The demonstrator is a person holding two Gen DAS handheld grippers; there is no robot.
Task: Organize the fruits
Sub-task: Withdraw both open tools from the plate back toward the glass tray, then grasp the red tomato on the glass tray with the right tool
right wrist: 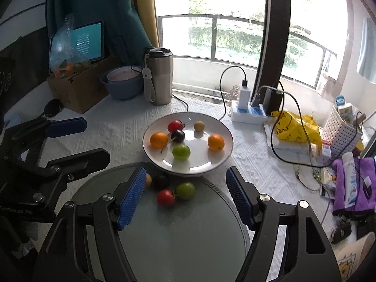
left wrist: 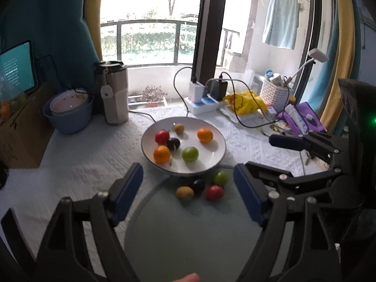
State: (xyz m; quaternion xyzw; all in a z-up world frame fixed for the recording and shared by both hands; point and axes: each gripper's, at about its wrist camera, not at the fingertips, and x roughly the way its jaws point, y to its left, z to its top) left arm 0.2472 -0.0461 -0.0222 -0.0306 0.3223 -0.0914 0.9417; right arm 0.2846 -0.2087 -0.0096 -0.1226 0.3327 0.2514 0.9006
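On the white plate: two oranges, one red fruit, one dark plum, one green fruit, one kiwi. On the glass disc: four fruits.

Two orange fruits, a red one, a dark purple one, a green one and a tan-brown one sit in a white plate with a thin dark rim. The white tablecloth carries an embossed pattern. Both grippers are black with blue pads, near a grey-green glass disc.
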